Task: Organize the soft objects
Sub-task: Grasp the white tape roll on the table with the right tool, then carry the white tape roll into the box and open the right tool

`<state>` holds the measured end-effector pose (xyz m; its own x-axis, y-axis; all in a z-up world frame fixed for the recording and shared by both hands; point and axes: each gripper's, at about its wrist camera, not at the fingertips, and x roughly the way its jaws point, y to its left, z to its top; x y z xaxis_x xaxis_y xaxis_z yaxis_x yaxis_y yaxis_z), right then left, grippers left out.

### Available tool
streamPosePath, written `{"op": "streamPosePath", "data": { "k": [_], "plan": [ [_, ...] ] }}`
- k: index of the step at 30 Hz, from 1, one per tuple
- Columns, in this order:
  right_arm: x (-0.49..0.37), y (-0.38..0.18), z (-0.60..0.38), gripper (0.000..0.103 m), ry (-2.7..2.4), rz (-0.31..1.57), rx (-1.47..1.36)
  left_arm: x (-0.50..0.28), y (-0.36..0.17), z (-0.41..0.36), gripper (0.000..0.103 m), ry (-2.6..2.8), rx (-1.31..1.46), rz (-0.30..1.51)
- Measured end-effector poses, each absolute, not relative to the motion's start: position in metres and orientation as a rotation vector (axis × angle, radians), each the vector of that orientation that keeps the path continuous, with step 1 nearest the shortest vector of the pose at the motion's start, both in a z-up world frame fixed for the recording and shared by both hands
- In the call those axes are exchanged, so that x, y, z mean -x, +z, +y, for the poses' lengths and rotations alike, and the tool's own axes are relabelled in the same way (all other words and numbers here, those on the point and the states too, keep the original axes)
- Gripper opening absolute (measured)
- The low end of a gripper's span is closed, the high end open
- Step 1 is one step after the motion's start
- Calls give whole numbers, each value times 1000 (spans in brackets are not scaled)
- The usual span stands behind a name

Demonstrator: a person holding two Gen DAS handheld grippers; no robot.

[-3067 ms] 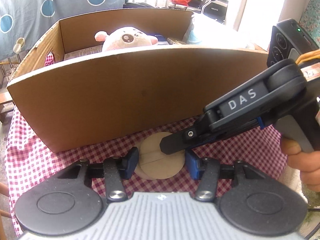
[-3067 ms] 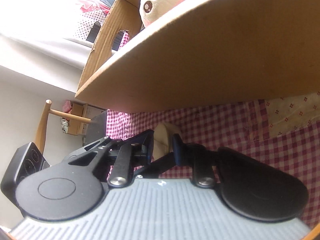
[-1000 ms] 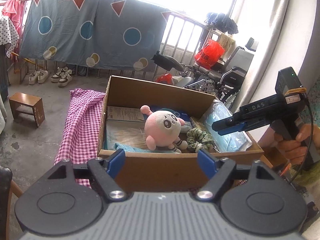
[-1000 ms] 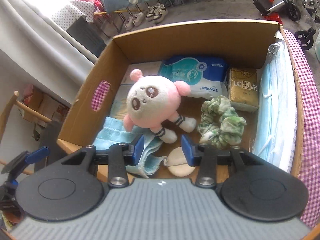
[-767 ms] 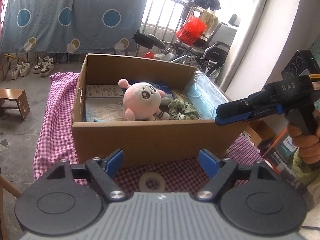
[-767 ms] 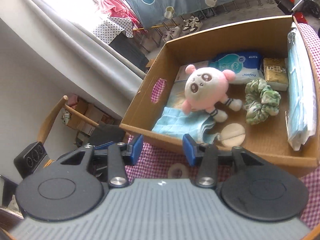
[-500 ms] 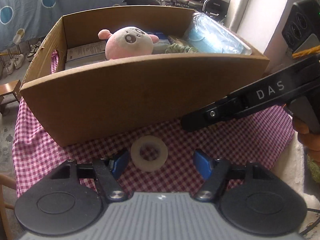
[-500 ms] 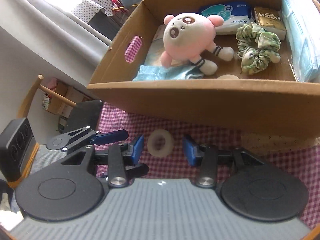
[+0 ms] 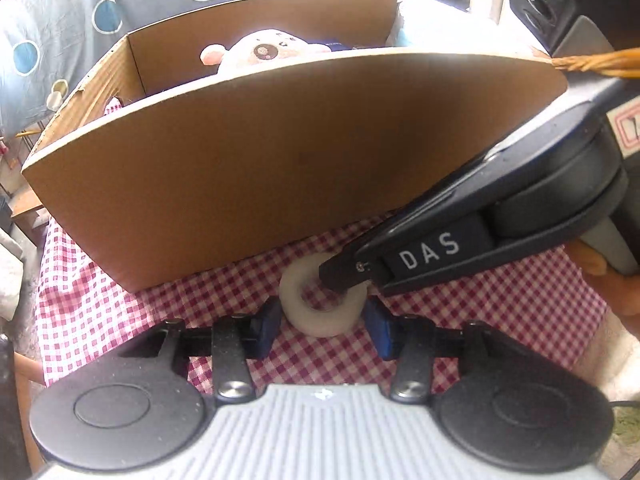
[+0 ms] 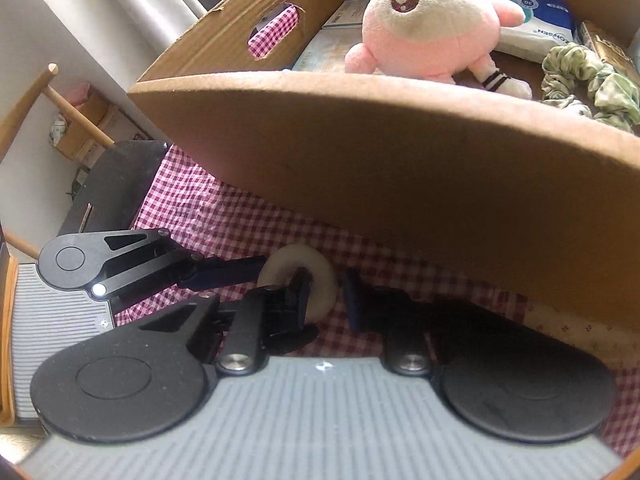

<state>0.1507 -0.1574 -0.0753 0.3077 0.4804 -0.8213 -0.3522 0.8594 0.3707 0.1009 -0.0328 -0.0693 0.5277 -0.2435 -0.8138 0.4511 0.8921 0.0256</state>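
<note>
ring [image 9: 320, 304] — between left tool [image 9: 322, 324] fingers | right tool [image 10: 326, 292] pinching its rim

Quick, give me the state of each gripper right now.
Left gripper: jaws have just been closing around the white ring; contact with the pads cannot be told.
Right gripper: jaws have just been closing, now pinching the ring's rim, one finger through its hole.
</note>
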Motion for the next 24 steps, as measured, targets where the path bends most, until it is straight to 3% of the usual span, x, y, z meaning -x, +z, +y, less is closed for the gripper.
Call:
{"op": "streamPosePath", "data": {
  "k": [6, 17, 20, 24],
  "plan": [
    [-145, -69, -157, 13, 558, 1115, -133, -85, -45, -35, 47, -414, -268, 874],
    [-116, 71, -196, 15, 642, 774, -117, -73, 83, -61, 47, -419, -398, 565],
    [-135, 96, -222, 15, 621, 752, -132, -99, 97, -85, 47, -476, -381, 572],
    [-172, 103, -260, 15, 548, 828, -142, -157, 88, -116, 47, -589, -293, 719]
  ]
}}
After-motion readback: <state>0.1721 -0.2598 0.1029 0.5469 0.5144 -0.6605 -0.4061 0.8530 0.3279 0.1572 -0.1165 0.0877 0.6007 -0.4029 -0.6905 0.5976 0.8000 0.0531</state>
